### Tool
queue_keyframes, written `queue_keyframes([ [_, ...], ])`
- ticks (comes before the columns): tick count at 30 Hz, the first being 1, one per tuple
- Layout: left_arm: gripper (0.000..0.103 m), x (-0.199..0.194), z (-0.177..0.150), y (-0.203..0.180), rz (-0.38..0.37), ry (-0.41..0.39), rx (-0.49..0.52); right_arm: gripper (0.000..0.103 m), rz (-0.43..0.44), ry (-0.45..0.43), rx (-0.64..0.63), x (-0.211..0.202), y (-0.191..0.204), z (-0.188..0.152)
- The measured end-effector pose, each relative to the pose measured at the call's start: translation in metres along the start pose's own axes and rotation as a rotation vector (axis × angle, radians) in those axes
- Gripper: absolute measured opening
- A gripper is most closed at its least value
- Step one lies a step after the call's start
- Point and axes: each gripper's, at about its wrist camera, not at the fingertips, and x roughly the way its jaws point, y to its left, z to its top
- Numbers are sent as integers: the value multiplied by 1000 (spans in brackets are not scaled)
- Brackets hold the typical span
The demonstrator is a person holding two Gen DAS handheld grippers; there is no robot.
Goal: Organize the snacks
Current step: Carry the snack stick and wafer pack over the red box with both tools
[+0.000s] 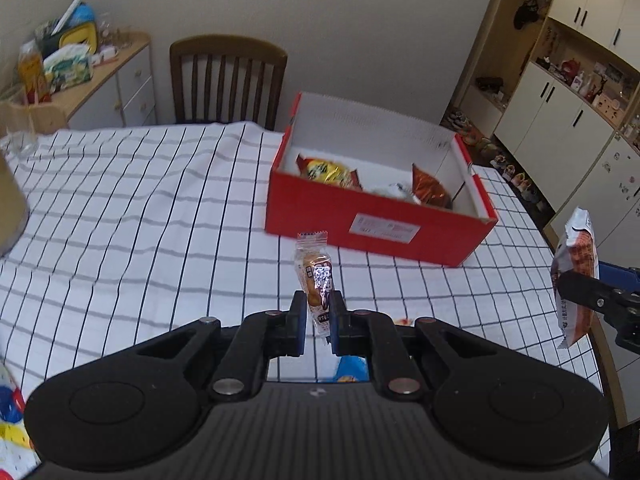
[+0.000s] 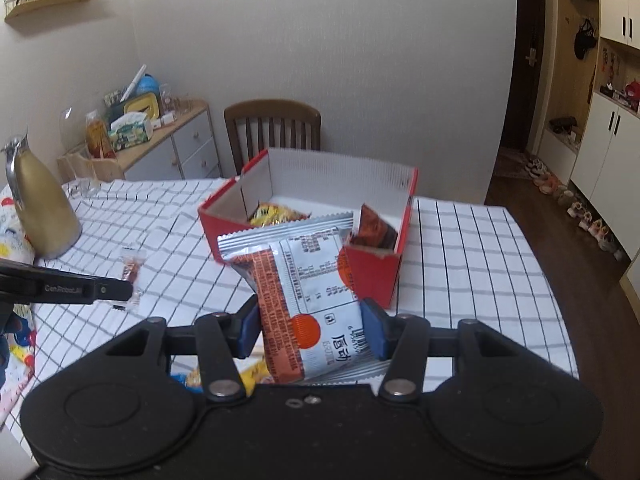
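Bench (image 1: 120, 200) under checked cloth carries the red cardboard box (image 1: 372, 220) at 1 o'clock of the left view, open, three snack packs already inside. Right gripper (image 2: 310, 330) jaws pinching a silver-orange snack bag (image 2: 304, 280) low, held clear of the bench, just short of the box's near wall. Left gripper (image 1: 318, 314) jaws pinching a small wrapped biscuit (image 1: 316, 276) by its lower end. Risk: both drop zones overlap, grippers may collide; bag could snag on the wall; biscuit may slip from its thin grip. Gold thermos (image 2: 44, 212) at 9 o'clock, well apart. Chair (image 2: 274, 128) behind.
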Motion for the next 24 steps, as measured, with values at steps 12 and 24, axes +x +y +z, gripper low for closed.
queue_keyframes([
  [12, 11, 21, 60, -32, -7, -46, 87, 51, -1, -45, 6, 27, -13, 48],
  [24, 11, 59, 105, -49, 32, -56, 143, 51, -26, -28, 20, 79, -34, 85],
])
